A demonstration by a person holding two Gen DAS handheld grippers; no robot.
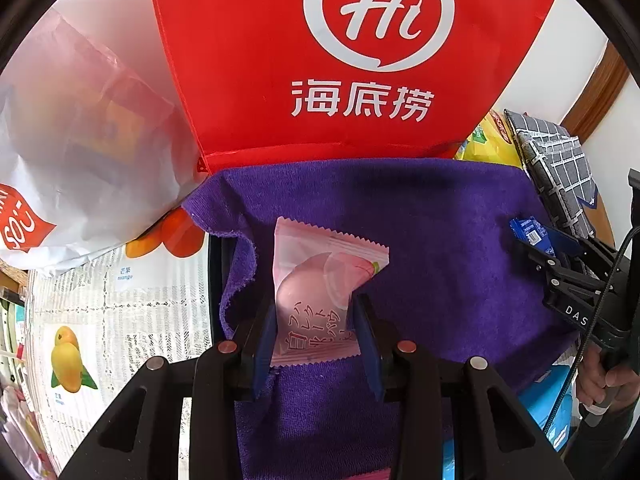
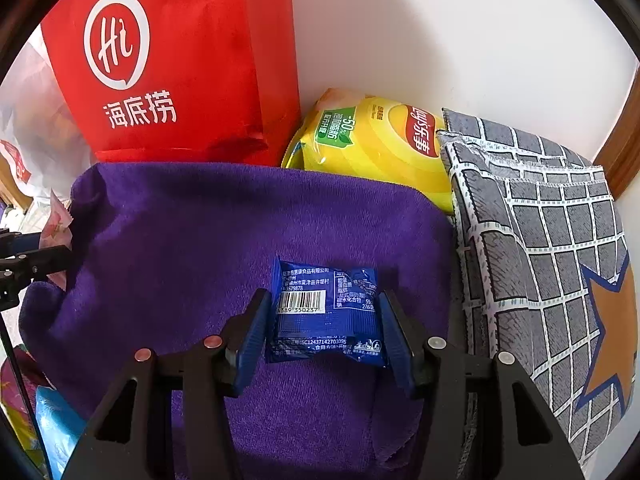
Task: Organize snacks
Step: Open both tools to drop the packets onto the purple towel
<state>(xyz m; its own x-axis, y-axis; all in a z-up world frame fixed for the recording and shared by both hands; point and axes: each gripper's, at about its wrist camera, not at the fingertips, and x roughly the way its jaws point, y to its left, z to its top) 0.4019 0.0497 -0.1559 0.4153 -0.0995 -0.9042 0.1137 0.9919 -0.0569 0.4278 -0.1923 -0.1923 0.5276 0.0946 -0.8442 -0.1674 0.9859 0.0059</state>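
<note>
My left gripper [image 1: 314,318] is shut on the lower part of a pink peach-print snack packet [image 1: 320,276], which it holds over a purple towel [image 1: 440,232]. My right gripper [image 2: 324,312] is shut on a blue snack packet [image 2: 326,308] with a barcode, over the same purple towel [image 2: 192,240]. In the left wrist view the right gripper [image 1: 538,250] comes in from the right with the blue packet [image 1: 532,232] sticking out of its jaws. The left gripper [image 2: 38,254] and its pink packet [image 2: 60,222] show at the left edge of the right wrist view.
A red bag [image 1: 320,60] stands behind the towel against a white wall. Beside it lie a yellow crisp bag [image 2: 380,148] and a grey checked cushion [image 2: 540,240]. A white plastic bag [image 1: 80,140] sits left, on a mango-print tablecloth [image 1: 100,312]. A light-blue pack [image 2: 56,420] lies near the towel's front.
</note>
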